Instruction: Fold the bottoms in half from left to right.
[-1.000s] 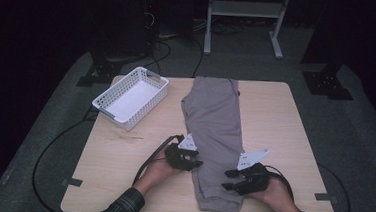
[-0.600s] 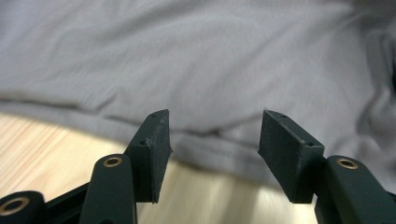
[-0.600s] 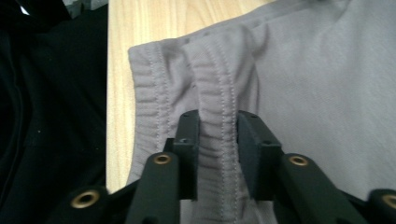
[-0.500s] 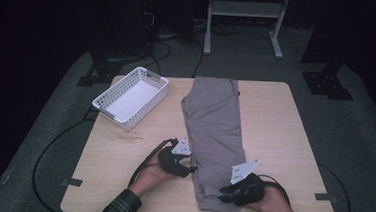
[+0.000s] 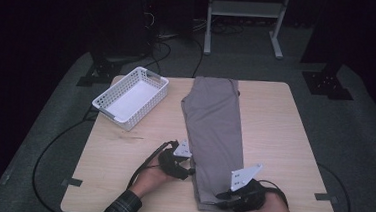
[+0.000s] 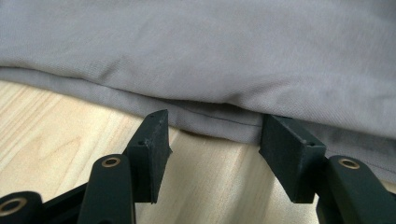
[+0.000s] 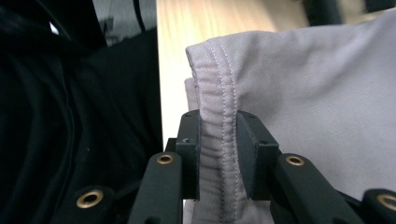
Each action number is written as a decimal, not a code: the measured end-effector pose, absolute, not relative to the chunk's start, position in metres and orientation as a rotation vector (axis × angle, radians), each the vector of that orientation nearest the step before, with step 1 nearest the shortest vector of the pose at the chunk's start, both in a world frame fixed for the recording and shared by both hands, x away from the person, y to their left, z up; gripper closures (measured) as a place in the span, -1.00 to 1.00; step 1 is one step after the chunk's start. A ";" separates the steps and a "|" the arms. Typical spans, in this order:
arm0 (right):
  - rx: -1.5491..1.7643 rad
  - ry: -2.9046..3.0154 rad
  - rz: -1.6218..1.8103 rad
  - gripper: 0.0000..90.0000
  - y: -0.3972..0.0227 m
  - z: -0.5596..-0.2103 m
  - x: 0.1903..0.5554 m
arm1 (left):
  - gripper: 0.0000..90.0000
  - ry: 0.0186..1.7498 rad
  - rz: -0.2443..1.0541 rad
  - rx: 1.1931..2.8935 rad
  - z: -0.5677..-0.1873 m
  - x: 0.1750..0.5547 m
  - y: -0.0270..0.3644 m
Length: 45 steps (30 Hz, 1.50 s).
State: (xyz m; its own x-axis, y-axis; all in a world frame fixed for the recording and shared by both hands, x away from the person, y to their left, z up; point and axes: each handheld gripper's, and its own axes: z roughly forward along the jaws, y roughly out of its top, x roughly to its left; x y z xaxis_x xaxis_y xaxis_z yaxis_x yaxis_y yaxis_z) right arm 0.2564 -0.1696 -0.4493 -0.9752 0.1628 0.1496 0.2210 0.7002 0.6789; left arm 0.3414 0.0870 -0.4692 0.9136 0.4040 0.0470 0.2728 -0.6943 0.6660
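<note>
The wooden table [image 5: 283, 143] lies under everything, and I place the rest by the grey trousers [image 5: 216, 133] folded lengthwise down its middle, running from the far edge to the near one. Left of the trousers and towards the far side sits a white plastic basket [image 5: 107, 99] with latticed walls, set at an angle, well apart from the cloth; I see nothing in it but its plain white floor. At the trousers' near end, right at the table's near edge, my right claw [image 5: 223, 197] pinches the stitched, gathered waistband [image 7: 218, 140]: in my right gripper view the band stands upright between the two black jaws, and both pads press on it from either side. These jaws have just been closing, with the band between them. On the left of the trousers, about level with their lower third, my left claw [image 5: 190, 167] rests on the wood with its jaws spread, the tips just short of the folded side edge [image 6: 219, 122]; the cloth lies beyond them and nothing sits between the pads. These jaws have just been opening, and they hold nothing.
</note>
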 end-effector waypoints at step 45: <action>-0.385 -2.663 -1.163 0.90 -0.180 -0.438 0.291 | -0.54 -0.027 0.189 2.347 -0.451 0.277 0.065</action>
State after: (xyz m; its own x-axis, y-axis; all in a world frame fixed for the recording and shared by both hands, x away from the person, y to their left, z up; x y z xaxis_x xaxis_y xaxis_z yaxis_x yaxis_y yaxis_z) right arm 0.2915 -0.1802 -0.4379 -0.9438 0.1531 0.2929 0.3190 0.6543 0.6857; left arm 0.2770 0.0645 -0.4505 0.9888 0.0376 0.1448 -0.0763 -0.7058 0.7043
